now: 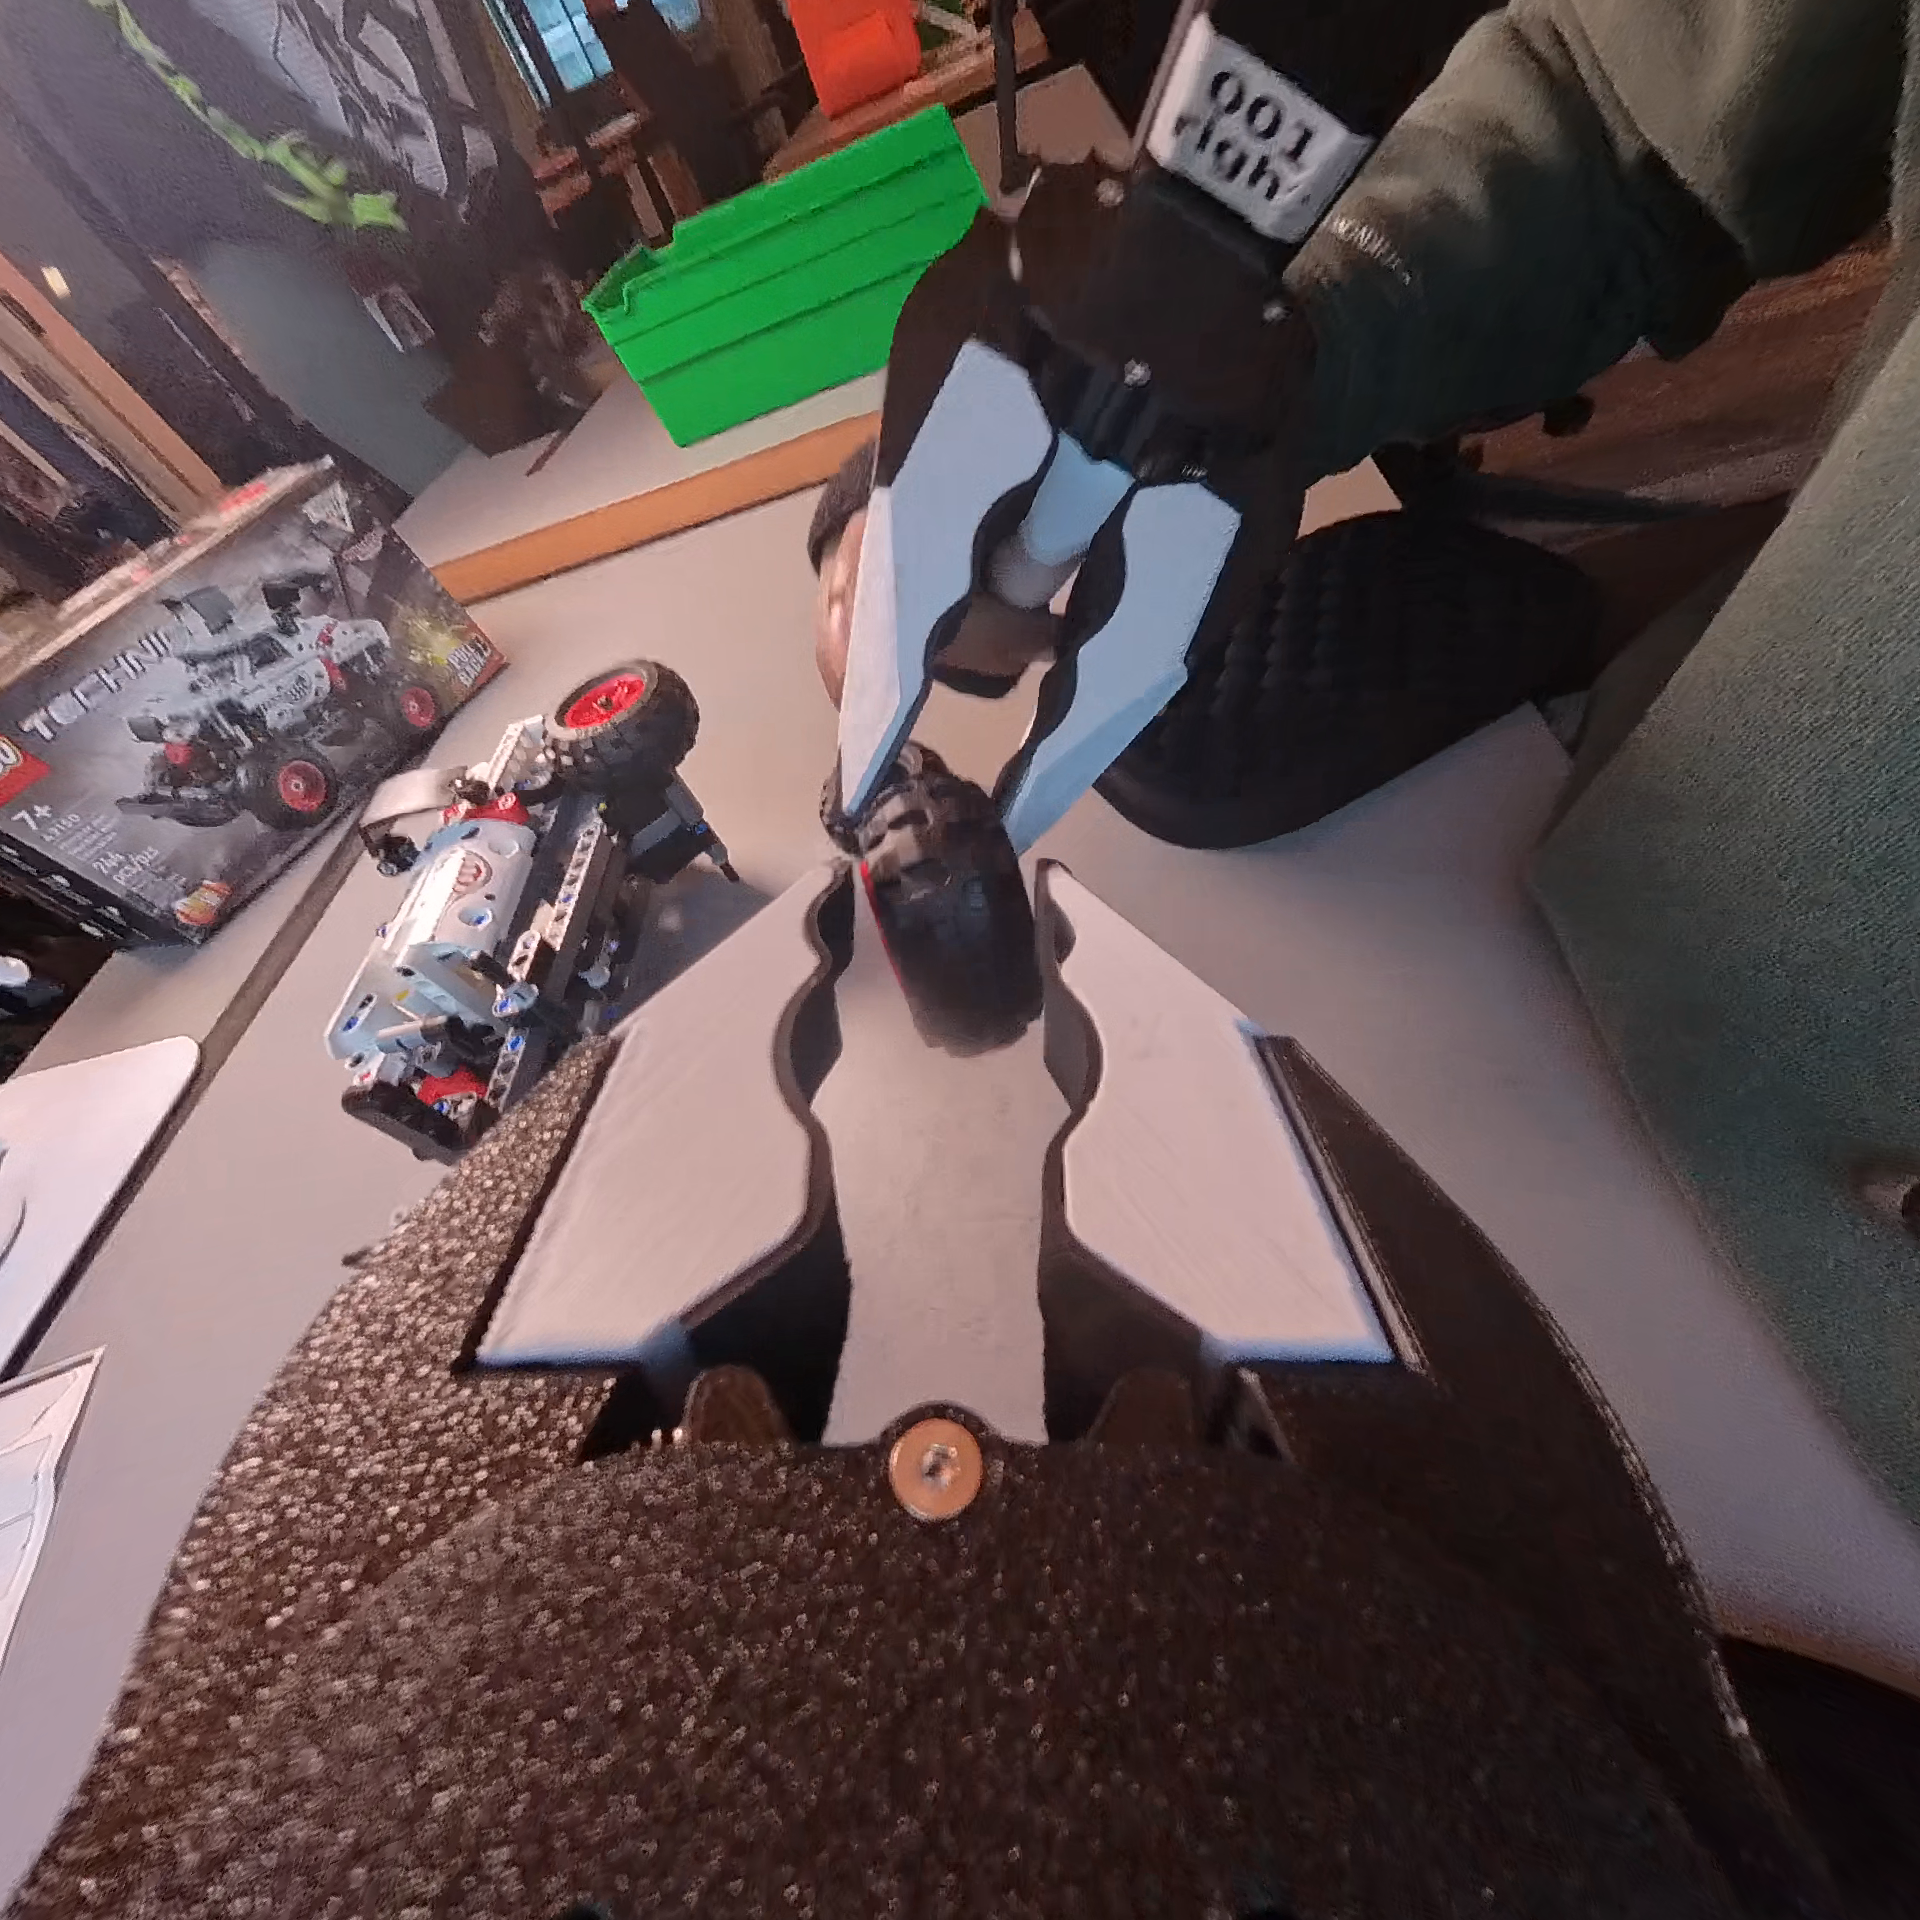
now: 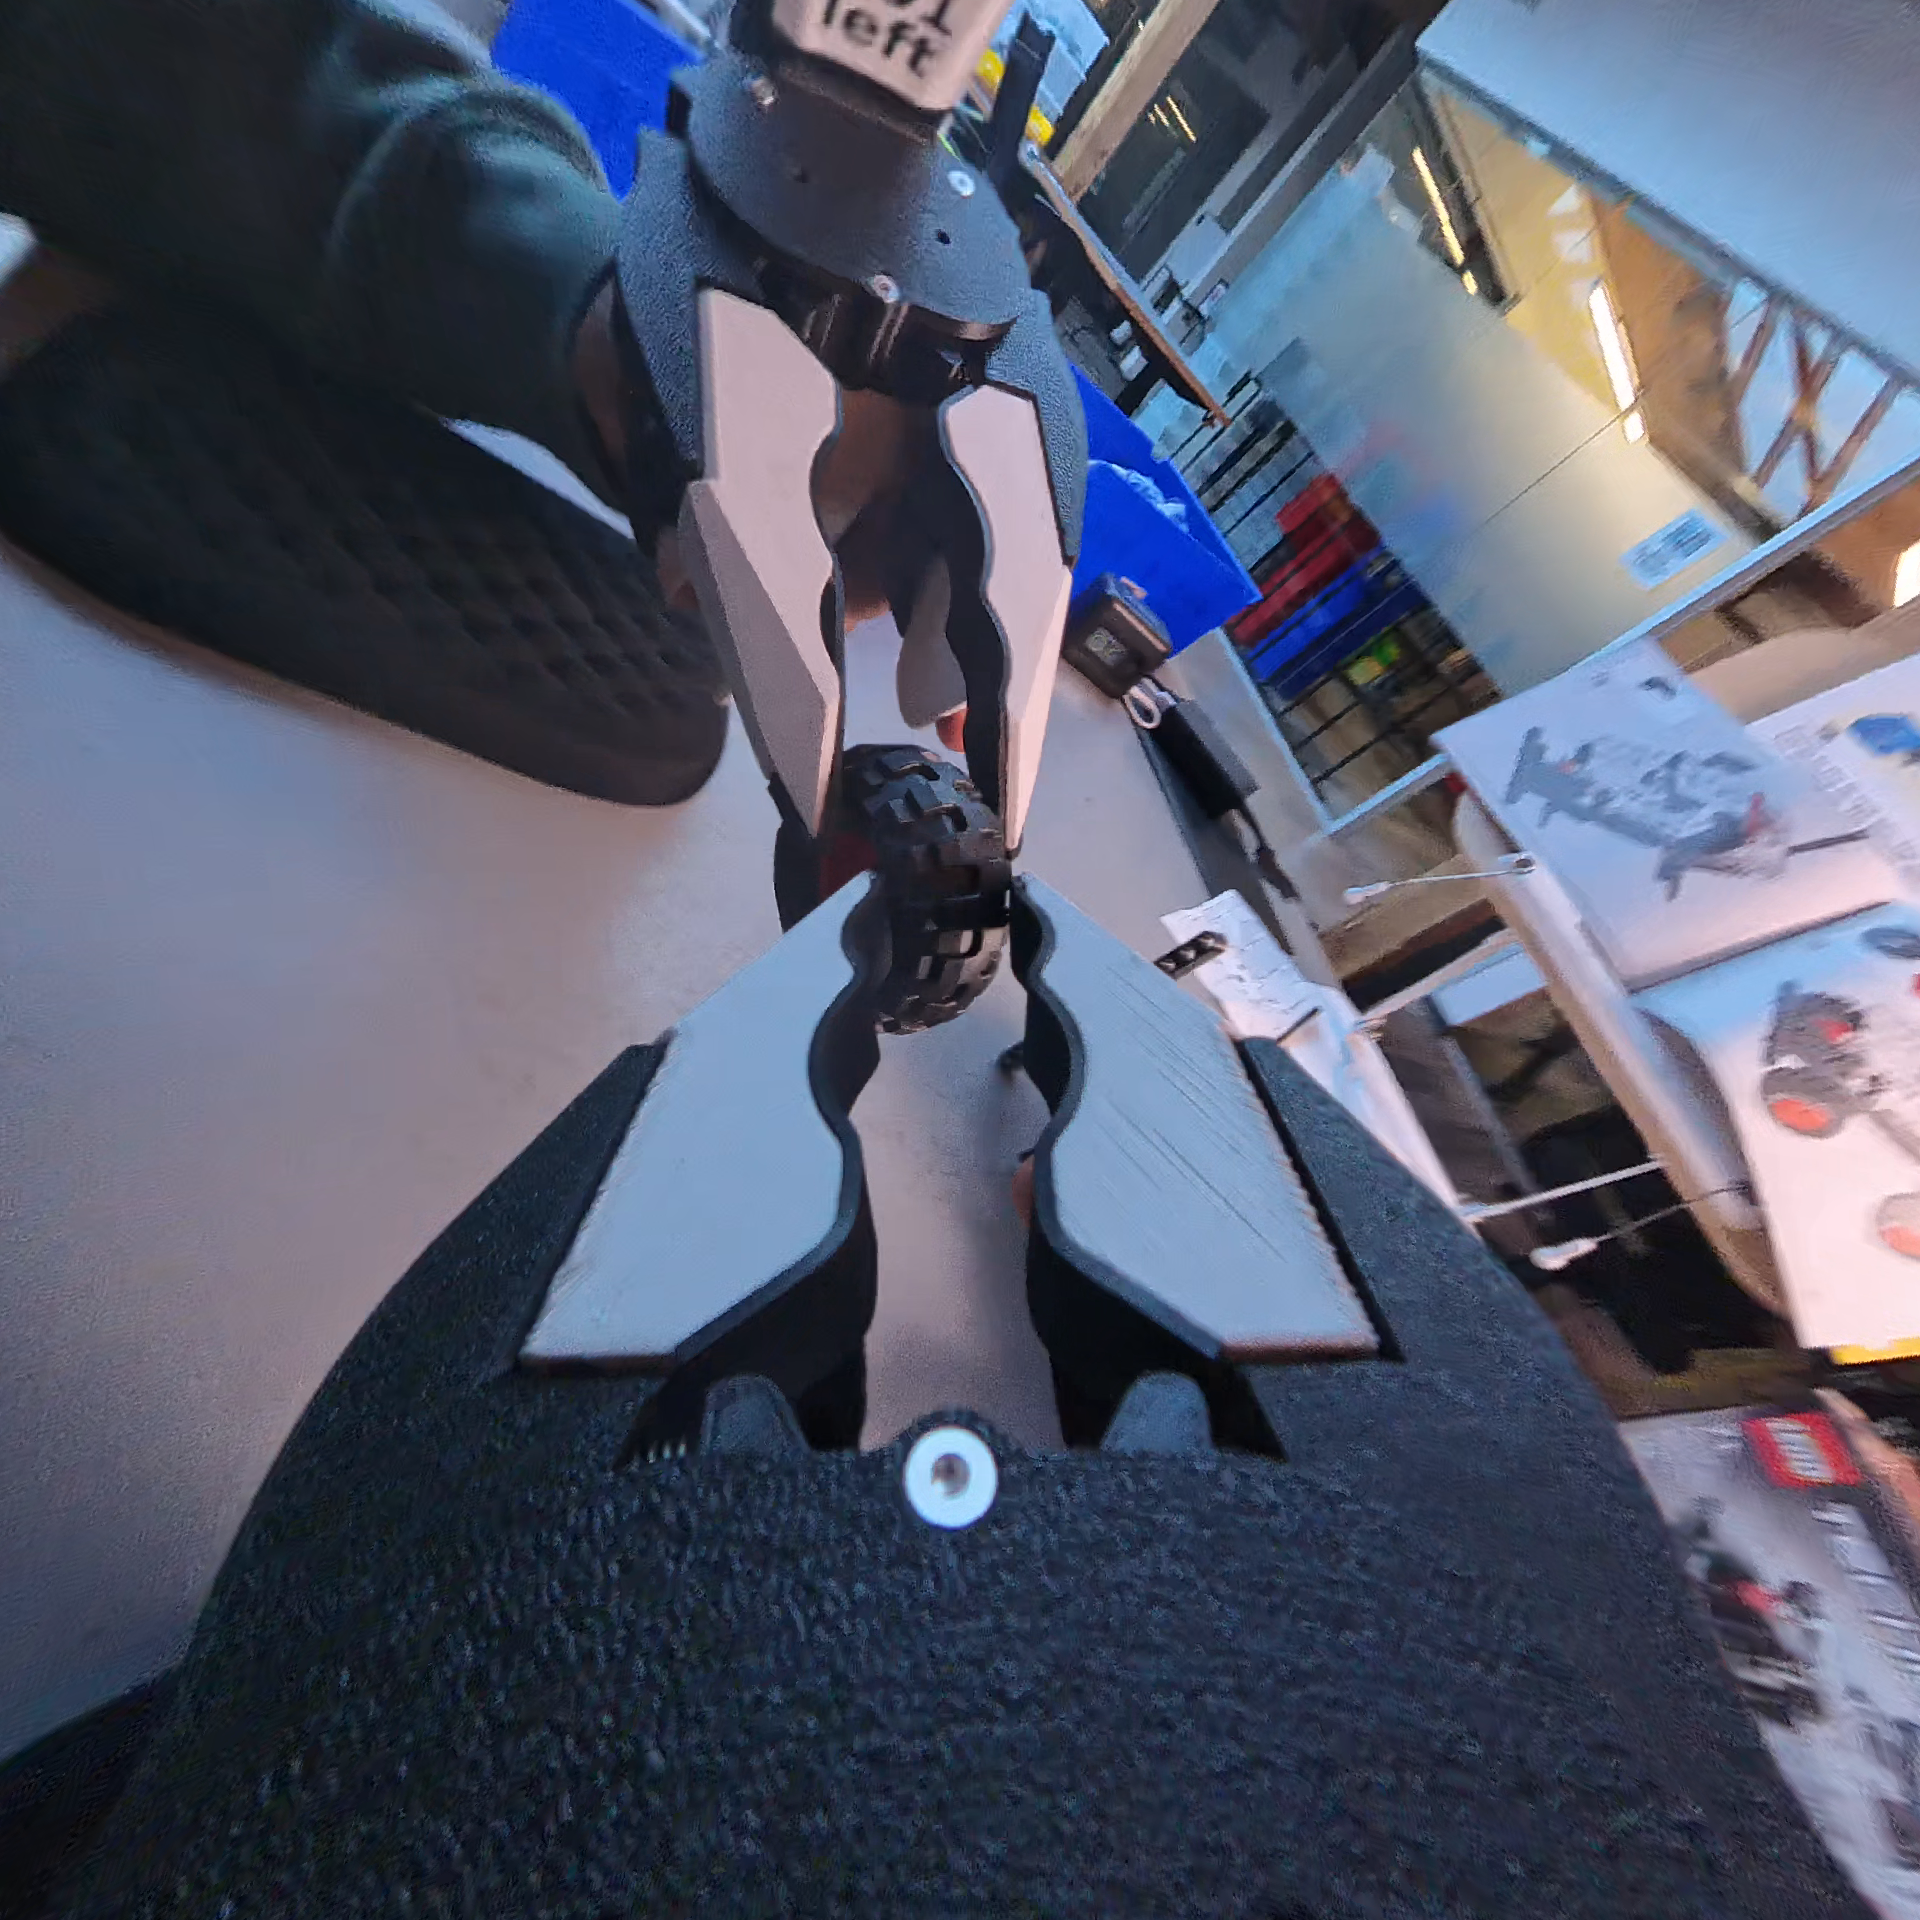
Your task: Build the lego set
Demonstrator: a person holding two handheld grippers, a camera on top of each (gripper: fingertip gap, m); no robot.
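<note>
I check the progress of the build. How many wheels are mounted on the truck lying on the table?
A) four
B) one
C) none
B: the truck shows only one red-hubbed wheel at its far end, while both grippers meet at a loose wheel.

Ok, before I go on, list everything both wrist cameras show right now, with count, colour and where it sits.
Loose wheel: one, black tyre with red hub, held between both grippers' tips above the table.
Truck model: one, white and black, on its side left of the grippers, one red-hubbed wheel fitted.
Set box: one, dark, far left on the table.
Bins: stacked, green, at the table's far edge.
Instruction pages: several, white, propped at right in the right wrist view.
Table: one, grey.
Left gripper: black with grey fingers, around the tyre.
Right gripper: same, around the tyre from the opposite side.
</note>
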